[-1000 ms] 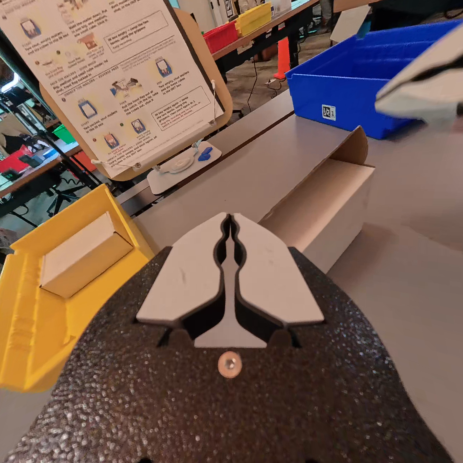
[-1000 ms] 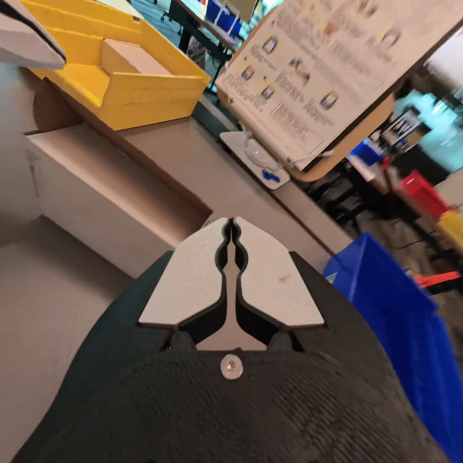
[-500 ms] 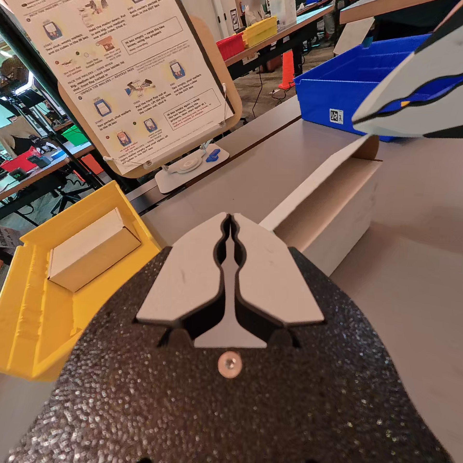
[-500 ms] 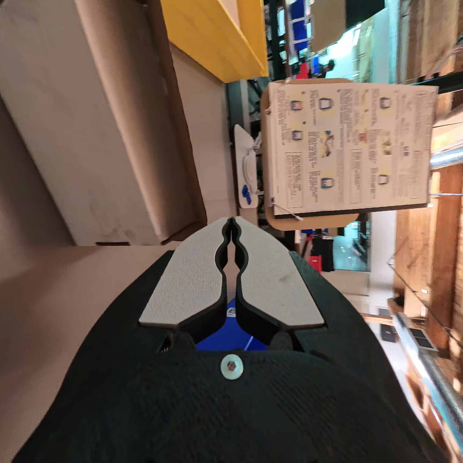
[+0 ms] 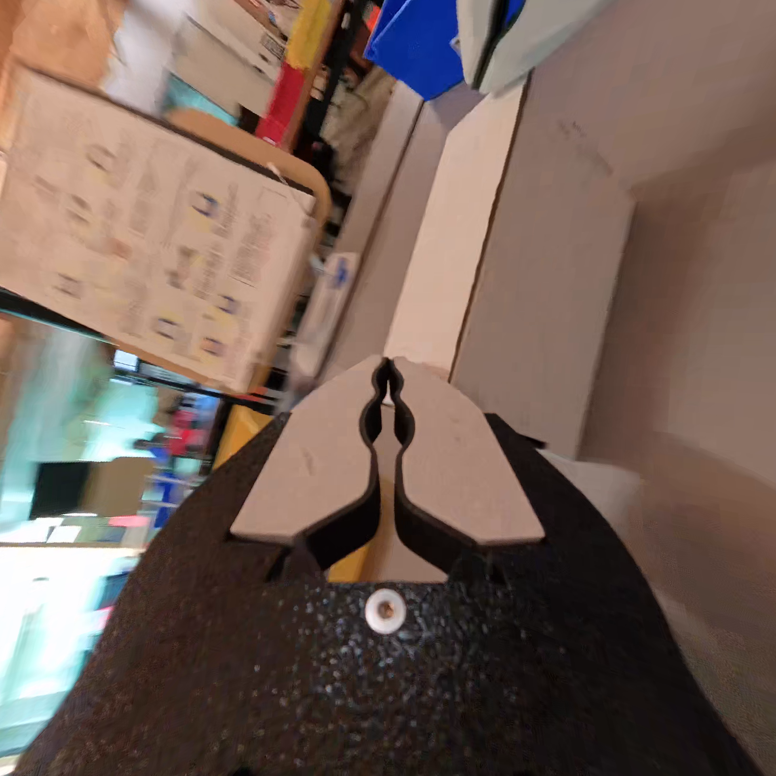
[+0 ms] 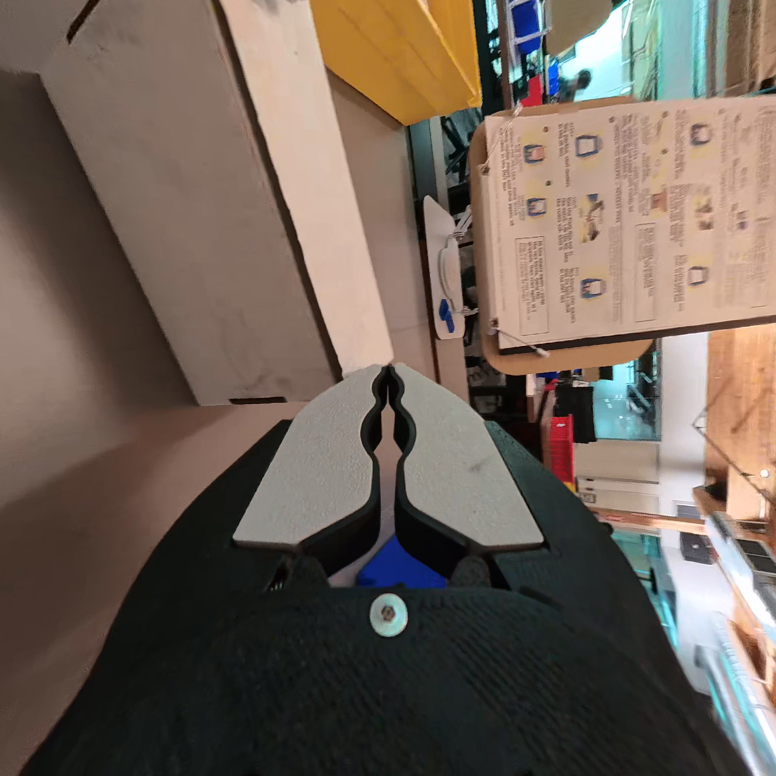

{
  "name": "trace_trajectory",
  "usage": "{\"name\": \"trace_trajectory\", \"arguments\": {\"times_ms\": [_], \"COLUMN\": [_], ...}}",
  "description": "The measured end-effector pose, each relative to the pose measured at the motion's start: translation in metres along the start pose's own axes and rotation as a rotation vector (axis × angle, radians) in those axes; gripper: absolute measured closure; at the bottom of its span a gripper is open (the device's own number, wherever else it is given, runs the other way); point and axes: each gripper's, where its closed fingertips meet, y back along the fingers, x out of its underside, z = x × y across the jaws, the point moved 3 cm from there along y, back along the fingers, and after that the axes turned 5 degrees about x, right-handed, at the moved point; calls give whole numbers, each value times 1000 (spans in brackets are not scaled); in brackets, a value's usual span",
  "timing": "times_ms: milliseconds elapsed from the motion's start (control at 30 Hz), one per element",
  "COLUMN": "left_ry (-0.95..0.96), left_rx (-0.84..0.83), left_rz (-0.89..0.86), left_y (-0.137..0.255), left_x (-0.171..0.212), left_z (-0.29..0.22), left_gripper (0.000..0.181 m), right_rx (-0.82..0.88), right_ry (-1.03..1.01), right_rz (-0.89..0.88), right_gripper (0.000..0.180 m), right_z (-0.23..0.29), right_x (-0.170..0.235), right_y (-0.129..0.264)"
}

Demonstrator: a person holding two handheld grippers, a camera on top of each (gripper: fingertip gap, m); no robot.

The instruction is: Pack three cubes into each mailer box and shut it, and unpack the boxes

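Note:
A white mailer box [image 5: 525, 273] lies on the grey table and fills the middle of the left wrist view; no cubes show. It also shows in the right wrist view [image 6: 201, 201], and its lid looks down. My left gripper [image 5: 388, 363] is shut and empty, rolled on its side, with its tips at one end of the box. My right gripper [image 6: 388, 369] is shut and empty, also rolled on its side, with its tips by the opposite end. It also shows in the left wrist view [image 5: 504, 42] beyond the box's far end. I cannot tell whether either touches the box.
A blue bin [image 5: 415, 46] stands past the box's far end in the left wrist view. A yellow bin [image 6: 399, 54] stands past the box in the right wrist view. An instruction board [image 6: 630, 218] on a white stand base [image 6: 445, 268] stands at the table's back edge.
Both grippers have rolled about a quarter turn onto their sides. The left one has closed in on one end of the box. Both stay shut.

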Motion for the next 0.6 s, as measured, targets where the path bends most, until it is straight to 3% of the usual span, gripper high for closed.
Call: {"name": "trace_trajectory", "arguments": {"times_ms": [33, 100, 200, 300, 467, 600], "left_ry": [-102, -139, 54, 150, 353, 516], "left_rx": [-50, -74, -31, 23, -65, 59], "left_rz": [20, 65, 16, -25, -143, -182], "left_y": [1, 2, 0, 5, 26, 37], "left_x": [-2, -4, 1, 2, 6, 8], "left_z": [0, -1, 0, 1, 34, 35], "left_gripper": [181, 181, 181, 178, 155, 121], "right_rx": [19, 39, -19, -210, -615, -795], "right_ry": [-15, -32, -107, -227, -419, -154], "right_rz": [-2, -26, -28, -54, -167, -33], "right_gripper": [180, 180, 180, 180, 87, 78], "right_z": [2, 2, 1, 0, -10, 11], "right_x": [1, 2, 3, 1, -44, -67], "right_y": [-2, -2, -3, 1, 16, 1]}}
